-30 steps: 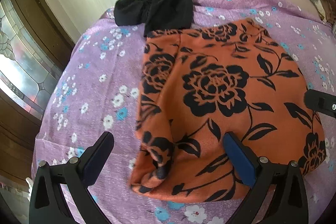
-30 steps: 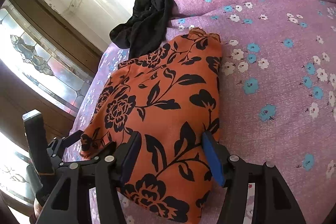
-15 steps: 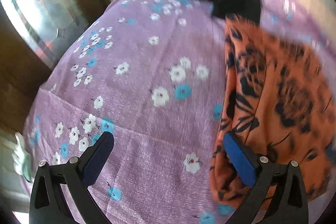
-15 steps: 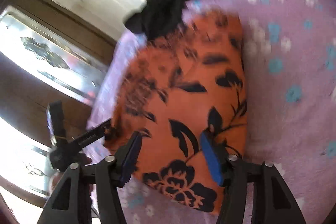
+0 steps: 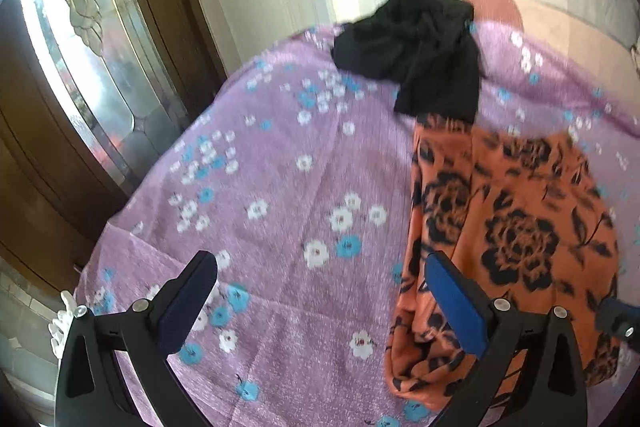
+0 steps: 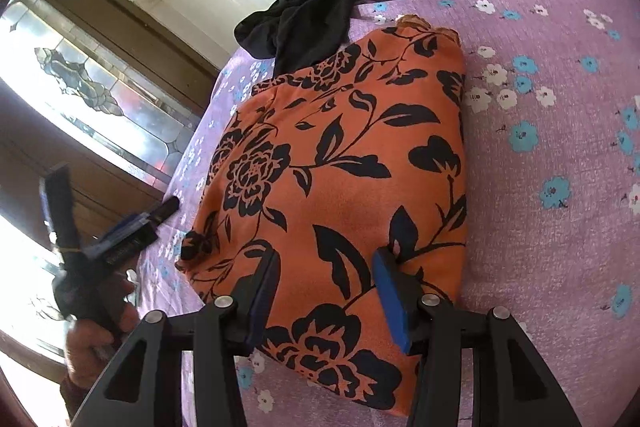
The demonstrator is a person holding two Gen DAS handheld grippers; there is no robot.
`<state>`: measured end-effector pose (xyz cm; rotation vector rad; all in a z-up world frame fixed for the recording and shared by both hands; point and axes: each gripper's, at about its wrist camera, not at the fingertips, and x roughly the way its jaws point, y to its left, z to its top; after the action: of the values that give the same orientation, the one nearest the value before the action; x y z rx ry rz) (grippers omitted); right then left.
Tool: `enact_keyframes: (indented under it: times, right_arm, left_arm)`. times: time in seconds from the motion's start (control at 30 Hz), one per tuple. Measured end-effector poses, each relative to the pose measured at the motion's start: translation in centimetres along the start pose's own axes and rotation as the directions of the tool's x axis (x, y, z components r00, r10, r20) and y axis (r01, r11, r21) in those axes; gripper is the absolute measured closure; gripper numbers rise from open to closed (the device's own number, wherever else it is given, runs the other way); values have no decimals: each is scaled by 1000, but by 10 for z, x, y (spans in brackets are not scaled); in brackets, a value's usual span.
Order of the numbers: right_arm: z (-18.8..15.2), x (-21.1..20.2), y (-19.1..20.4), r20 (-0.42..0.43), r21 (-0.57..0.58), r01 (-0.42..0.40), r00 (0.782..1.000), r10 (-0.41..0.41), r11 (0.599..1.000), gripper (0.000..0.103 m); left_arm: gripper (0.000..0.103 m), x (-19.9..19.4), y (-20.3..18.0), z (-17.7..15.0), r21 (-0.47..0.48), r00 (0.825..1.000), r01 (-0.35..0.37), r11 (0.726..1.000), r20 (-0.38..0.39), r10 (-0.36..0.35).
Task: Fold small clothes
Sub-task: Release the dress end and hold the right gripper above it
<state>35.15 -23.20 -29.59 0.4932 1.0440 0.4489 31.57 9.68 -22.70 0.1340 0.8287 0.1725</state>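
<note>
left gripper (image 5: 320, 301) at the bottom of its own view, jaws spread wide, nothing between the pads, tilted downward. it also shows at the lower left of the right wrist view (image 6: 108, 223), blurred, gripped by a hand (image 6: 94, 337). right gripper (image 6: 326, 301) bottom centre of its view, jaws partly apart after just narrowing, angled downward, both pads on orange cloth (image 6: 340, 163) that fills the gap.
</note>
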Motion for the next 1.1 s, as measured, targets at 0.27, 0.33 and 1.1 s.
enact_keyframes:
  times: [0.27, 0.33, 1.1]
  right_arm:
    - [0, 0, 1, 3, -9, 5, 1000, -5, 1000, 50]
    - [0, 0, 2, 3, -11, 5, 1000, -5, 1000, 50]
    - [0, 1, 3, 5, -18, 1, 1000, 0, 1000, 46]
  left_arm:
    - [0, -16, 0, 7, -7, 998, 14, 1000, 66, -14]
    - [0, -19, -2, 6, -10, 997, 15, 1000, 70, -14]
    - [0, -28, -28, 9, 25, 995, 51, 998, 87, -53]
